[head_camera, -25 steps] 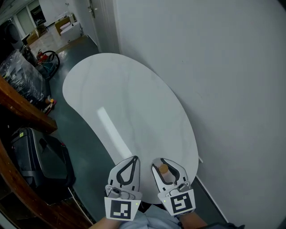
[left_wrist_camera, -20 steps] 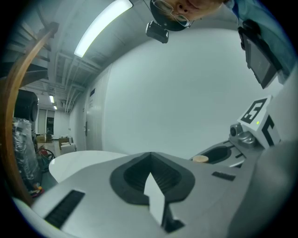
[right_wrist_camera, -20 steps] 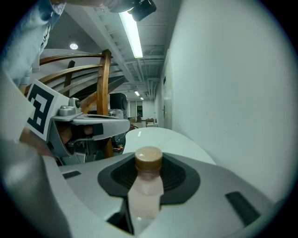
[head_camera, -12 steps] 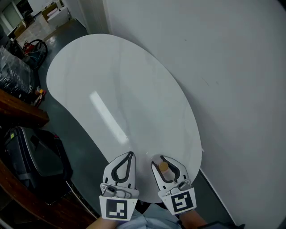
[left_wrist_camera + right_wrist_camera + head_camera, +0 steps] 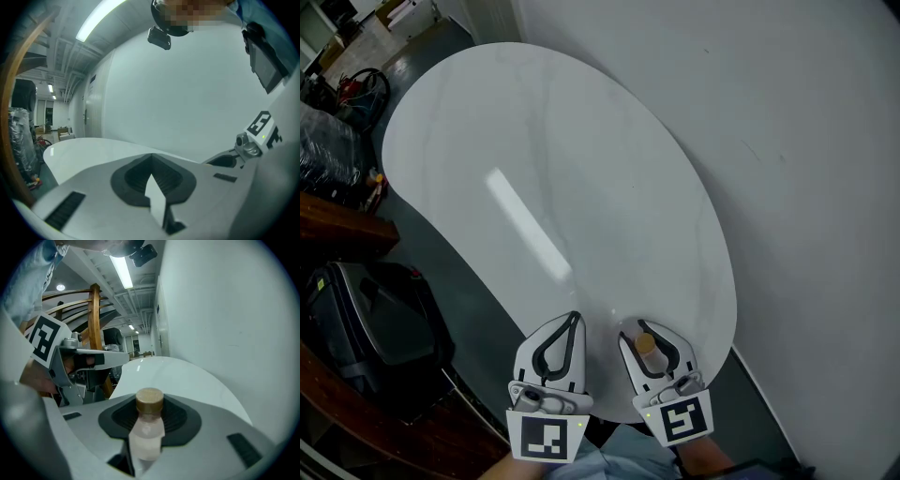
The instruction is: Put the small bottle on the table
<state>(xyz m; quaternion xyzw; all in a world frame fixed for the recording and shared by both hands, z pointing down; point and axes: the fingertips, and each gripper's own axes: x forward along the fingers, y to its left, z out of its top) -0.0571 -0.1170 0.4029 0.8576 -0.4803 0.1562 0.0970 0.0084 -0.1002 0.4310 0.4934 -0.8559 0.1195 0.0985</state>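
A small clear bottle [image 5: 147,434] with a brown cap [image 5: 646,343] sits between the jaws of my right gripper [image 5: 640,333], which is shut on it. The bottle stands upright in the grip, its cap level with the dark pads [image 5: 180,420]. My left gripper [image 5: 573,320] is beside it on the left, shut with nothing in it; its tips [image 5: 152,157] meet. Both grippers hover over the near end of the white oval table [image 5: 534,141], whose top stretches ahead in both gripper views as the table [image 5: 180,376].
A white wall [image 5: 787,141] runs along the table's right side. Left of the table are dark floor, a black bag [image 5: 375,328], a wooden rail [image 5: 337,234] and plastic-wrapped goods [image 5: 328,150]. Wooden curved beams [image 5: 95,329] rise at the left of the right gripper view.
Both grippers have moved a little forward over the table's near end, so more tabletop shows around them. The right gripper's hold on the bottle is unchanged.
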